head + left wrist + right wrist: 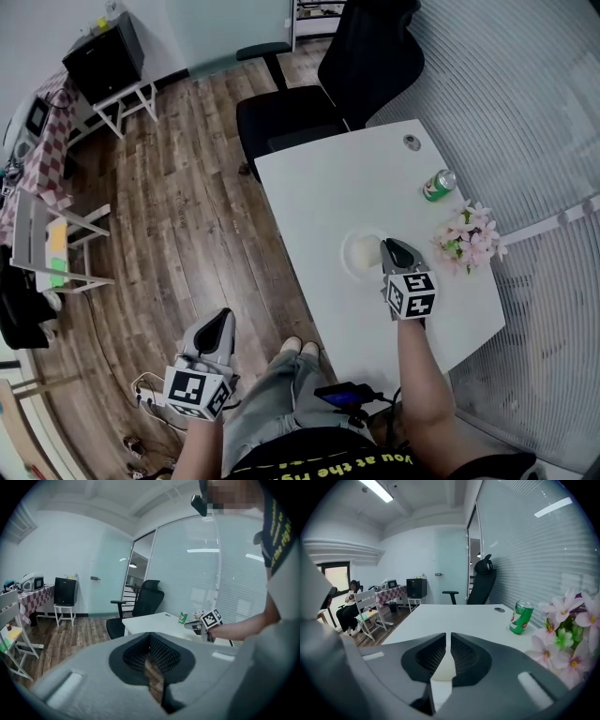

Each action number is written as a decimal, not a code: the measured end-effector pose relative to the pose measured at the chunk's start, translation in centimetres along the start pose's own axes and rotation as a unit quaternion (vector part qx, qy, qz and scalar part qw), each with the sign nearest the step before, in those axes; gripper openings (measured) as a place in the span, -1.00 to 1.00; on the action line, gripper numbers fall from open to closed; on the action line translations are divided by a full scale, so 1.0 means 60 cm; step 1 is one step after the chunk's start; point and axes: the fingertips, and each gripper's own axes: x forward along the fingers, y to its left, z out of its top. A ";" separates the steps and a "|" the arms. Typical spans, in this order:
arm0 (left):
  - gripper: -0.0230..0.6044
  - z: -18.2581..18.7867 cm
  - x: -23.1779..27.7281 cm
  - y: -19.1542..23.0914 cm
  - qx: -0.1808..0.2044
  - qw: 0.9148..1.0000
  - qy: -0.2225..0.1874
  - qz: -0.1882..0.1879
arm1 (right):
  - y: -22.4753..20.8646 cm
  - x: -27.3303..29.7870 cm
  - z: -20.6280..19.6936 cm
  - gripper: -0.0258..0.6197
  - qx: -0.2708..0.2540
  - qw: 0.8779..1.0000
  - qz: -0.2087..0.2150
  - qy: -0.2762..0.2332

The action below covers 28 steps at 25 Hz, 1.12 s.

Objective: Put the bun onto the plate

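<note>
Bun (364,251): one, pale cream, rounded, lying flat in the middle of the plate; surface detail too small to make out.
Plate (343,256): one, white, round, shallow, upright on the white desk (319,187), toward the desk's near half.

The head view looks steeply down from above the person onto the desk (319,178). The left gripper view sits low, well off the desk's left edge, facing it and the right gripper (190,626); the right gripper view rides close above the right edge, facing the far edge. All three share the desk, green can (438,185) and black chair (361,66).
</note>
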 end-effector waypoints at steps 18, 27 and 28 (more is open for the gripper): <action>-0.92 0.036 0.016 -0.047 0.022 0.998 -0.021 -0.049 | -0.038 -0.146 0.042 -0.90 0.008 0.998 -0.040 -0.058; -0.92 0.062 0.015 -0.087 0.037 0.995 -0.040 -0.087 | -0.027 -0.236 0.053 -0.90 0.010 0.996 -0.049 -0.077; -0.92 0.063 0.014 -0.092 0.039 0.994 -0.041 -0.092 | -0.024 -0.248 0.053 -0.90 0.010 0.996 -0.050 -0.079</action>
